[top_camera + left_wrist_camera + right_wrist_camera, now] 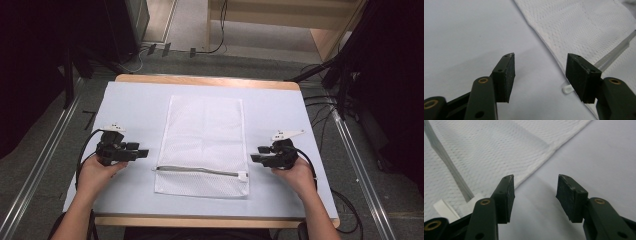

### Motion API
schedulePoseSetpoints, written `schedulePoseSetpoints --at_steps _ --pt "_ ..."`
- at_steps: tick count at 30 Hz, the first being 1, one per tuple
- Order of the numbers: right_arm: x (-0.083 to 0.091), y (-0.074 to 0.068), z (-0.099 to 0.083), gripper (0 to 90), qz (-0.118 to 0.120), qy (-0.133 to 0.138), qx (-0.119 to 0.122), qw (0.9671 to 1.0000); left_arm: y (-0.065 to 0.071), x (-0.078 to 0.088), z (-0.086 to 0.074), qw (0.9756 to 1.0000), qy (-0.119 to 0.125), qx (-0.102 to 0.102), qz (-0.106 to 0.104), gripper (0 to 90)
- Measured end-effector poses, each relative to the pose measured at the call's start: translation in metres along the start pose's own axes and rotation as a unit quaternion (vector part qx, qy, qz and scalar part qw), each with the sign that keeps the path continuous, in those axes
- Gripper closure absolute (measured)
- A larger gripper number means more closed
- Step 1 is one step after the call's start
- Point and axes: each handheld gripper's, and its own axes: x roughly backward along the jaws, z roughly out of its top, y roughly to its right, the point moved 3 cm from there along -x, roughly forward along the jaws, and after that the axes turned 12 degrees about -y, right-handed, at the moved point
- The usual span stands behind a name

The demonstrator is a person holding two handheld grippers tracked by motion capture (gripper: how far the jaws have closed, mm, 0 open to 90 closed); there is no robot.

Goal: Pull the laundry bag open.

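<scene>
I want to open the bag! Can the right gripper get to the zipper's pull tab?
Probably yes. The right gripper is open beside the mesh laundry bag, and the white pull tab lies flat at that near edge, with nothing between them on the table.

Bare table (135,100) flanks mesh bag (206,135); no obstacles.

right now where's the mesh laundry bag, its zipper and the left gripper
mesh laundry bag (205,127), high view, middle of the white mesh panel
zipper (197,170), high view, midway along the closed zip line
left gripper (539,72), left gripper view, gap midway between its open fingertips
</scene>
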Motion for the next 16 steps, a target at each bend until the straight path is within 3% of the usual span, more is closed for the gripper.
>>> schedulePoseSetpoints --at_steps 5,16 --pt "0.0027 0.006 -0.0037 44.9 -0.012 0.007 -0.016 0.9998 -0.0047 -0.001 0.0015 0.9999 -0.001 0.01 0.008 38.4" --pt "0.0025 0.0055 -0.0087 39.4 -0.019 0.012 -0.014 0.9997 -0.0078 -0.0054 0.0061 0.9997 -0.002 0.02 0.011 35.9"
